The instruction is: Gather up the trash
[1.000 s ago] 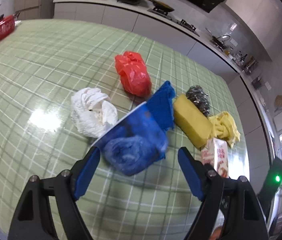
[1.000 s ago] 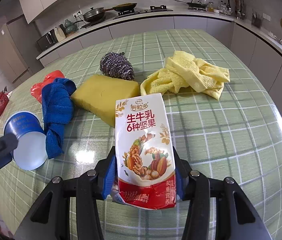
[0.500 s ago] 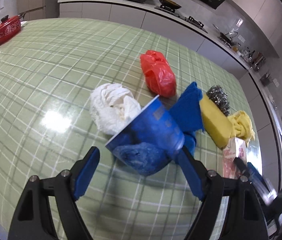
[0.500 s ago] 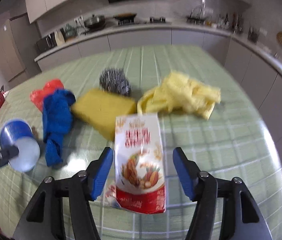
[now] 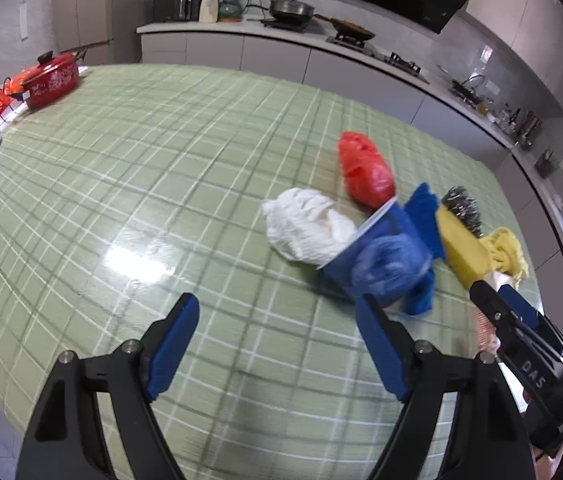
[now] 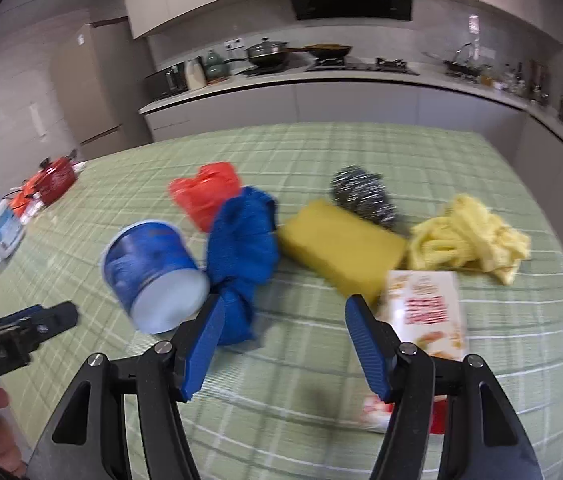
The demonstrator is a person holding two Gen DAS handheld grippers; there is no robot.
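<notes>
Milk pouch (image 6: pixel 425 312) released, right hand-held gripper (image 6: pixel 281 344) opened, shifted left

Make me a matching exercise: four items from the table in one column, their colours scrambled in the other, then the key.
Items:
1. crumpled plastic bag
2. sponge
3. paper cup
4. steel wool scourer

Colours:
A. blue outside, white base
B. silver-grey
C. red
D. yellow

Pairs: 1-C, 2-D, 3-A, 4-B
</notes>
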